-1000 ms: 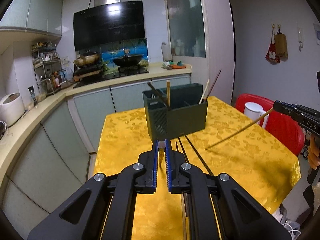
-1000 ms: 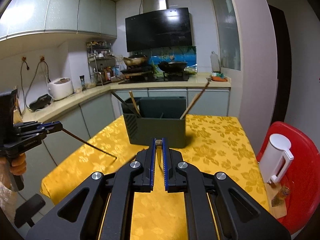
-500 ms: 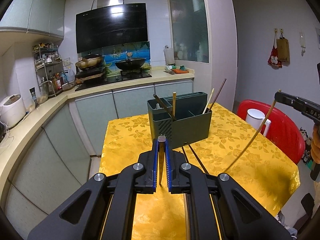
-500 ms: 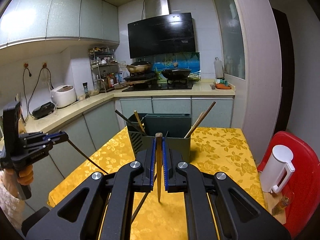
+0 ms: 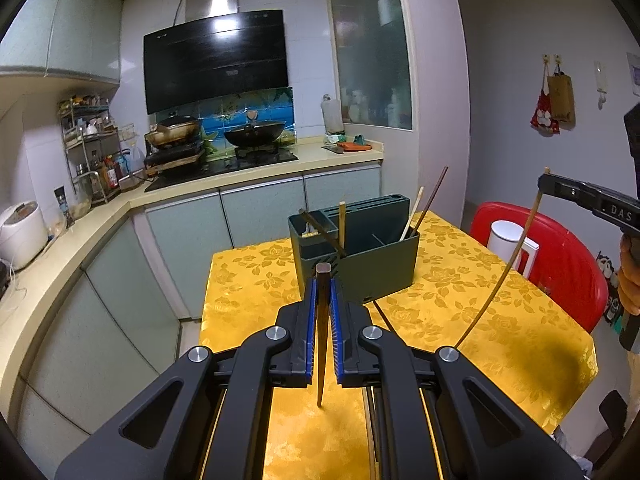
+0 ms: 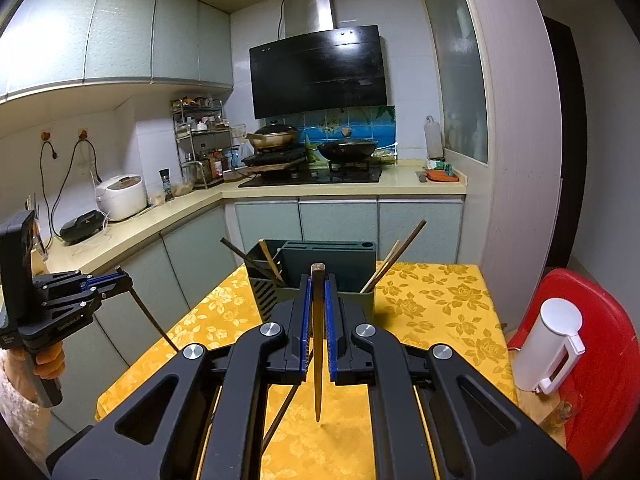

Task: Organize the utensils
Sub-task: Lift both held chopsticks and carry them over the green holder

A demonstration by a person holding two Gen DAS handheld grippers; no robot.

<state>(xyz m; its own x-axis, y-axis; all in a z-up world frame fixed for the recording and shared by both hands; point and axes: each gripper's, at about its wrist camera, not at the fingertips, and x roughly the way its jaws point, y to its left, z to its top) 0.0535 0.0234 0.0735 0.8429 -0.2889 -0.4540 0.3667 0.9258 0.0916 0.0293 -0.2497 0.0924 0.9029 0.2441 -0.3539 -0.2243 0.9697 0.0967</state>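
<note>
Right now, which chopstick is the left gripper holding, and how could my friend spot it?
Find the yellow tablecloth and the dark green utensil holder standing on it. In front of the holder, the left gripper pinches one dark brown chopstick, hanging tip-down above the cloth. The right gripper's chopstick is pale; the holder's chopsticks stand inside it.

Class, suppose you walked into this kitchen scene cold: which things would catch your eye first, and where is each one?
First, the bright yellow floral tablecloth covering the table in the middle. On it, at the far end, stands a dark green utensil holder with chopsticks leaning out of its compartments. Nearest the cameras, the left gripper pinches a dark chopstick and the right gripper a light bamboo chopstick, both hanging tip-down above the cloth.
</note>
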